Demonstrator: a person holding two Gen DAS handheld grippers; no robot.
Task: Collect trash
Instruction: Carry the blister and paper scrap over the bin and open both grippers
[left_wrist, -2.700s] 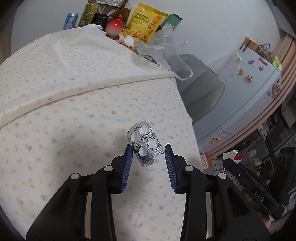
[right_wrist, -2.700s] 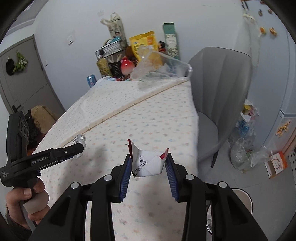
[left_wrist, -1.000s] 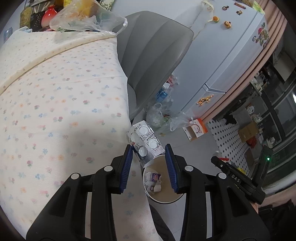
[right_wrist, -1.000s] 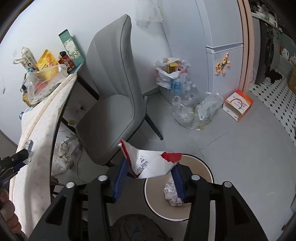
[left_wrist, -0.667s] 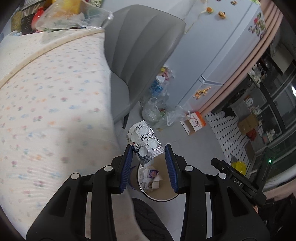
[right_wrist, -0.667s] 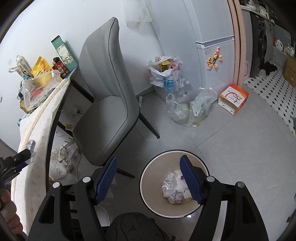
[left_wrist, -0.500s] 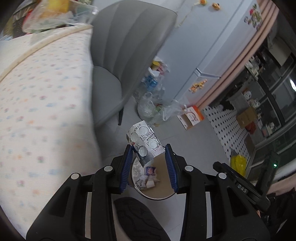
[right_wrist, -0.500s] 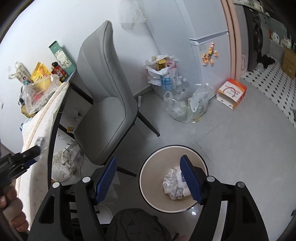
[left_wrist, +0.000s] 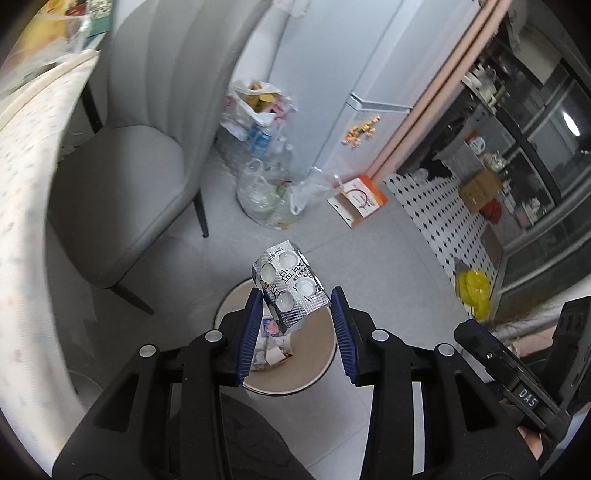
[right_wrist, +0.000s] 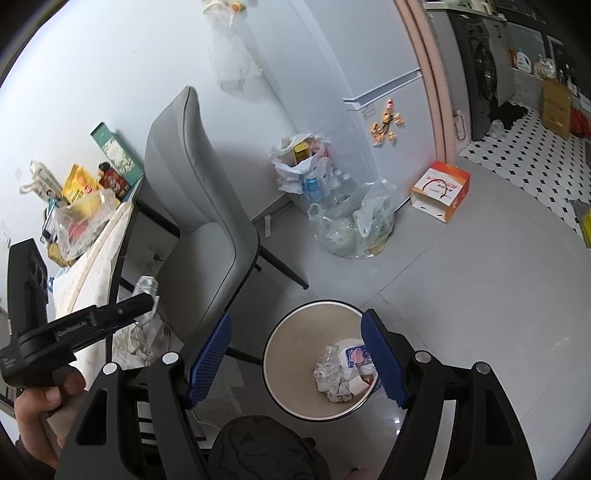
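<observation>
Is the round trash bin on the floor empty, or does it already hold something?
Not empty. The trash bin holds crumpled wrappers and paper at its bottom, filling only a small part.

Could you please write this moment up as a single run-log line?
left gripper: shut on blister pack, above trash bin | right gripper: open, empty | bin: holds crumpled trash | next: probably drop pack

tablecloth (left_wrist: 22, 155) blurred, chair (left_wrist: 122, 110) top cropped

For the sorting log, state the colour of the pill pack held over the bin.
Silver foil with white pills, clearest in the left wrist view.
</observation>
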